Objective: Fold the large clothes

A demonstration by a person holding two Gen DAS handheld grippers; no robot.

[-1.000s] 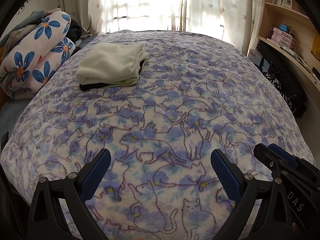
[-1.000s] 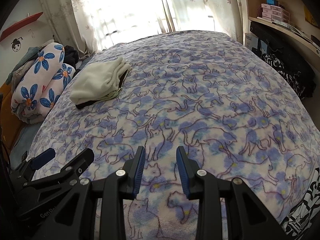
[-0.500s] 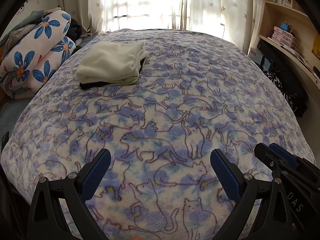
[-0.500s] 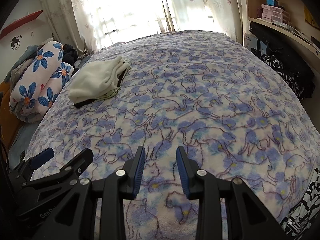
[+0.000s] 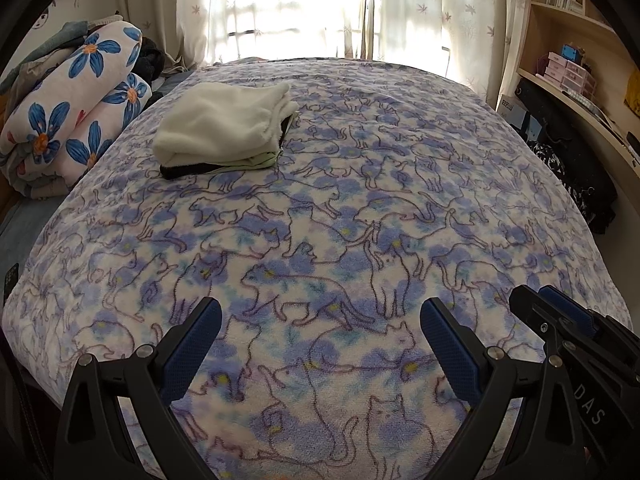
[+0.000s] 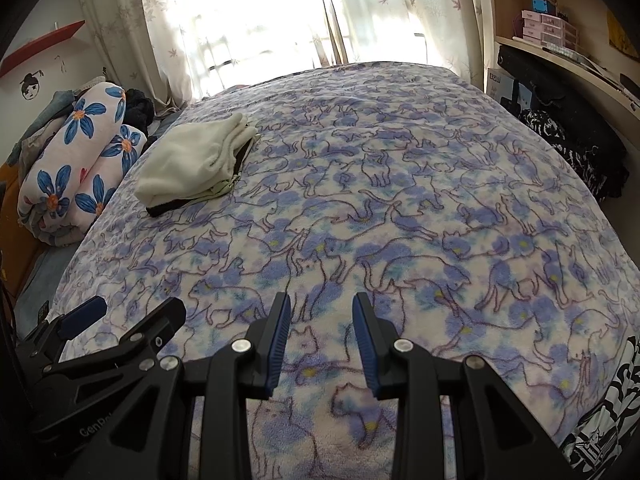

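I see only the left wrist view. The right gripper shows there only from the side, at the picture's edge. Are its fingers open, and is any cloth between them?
Observer: The right gripper is open with a narrow gap. Nothing is between its fingers, and only the cat-print blanket shows through the gap.
Operator: Is there any cloth near it that my view does not show?
Observer: Yes. A black-and-white patterned cloth shows at the near right, just past the blanket's edge. I cannot tell what garment it is.
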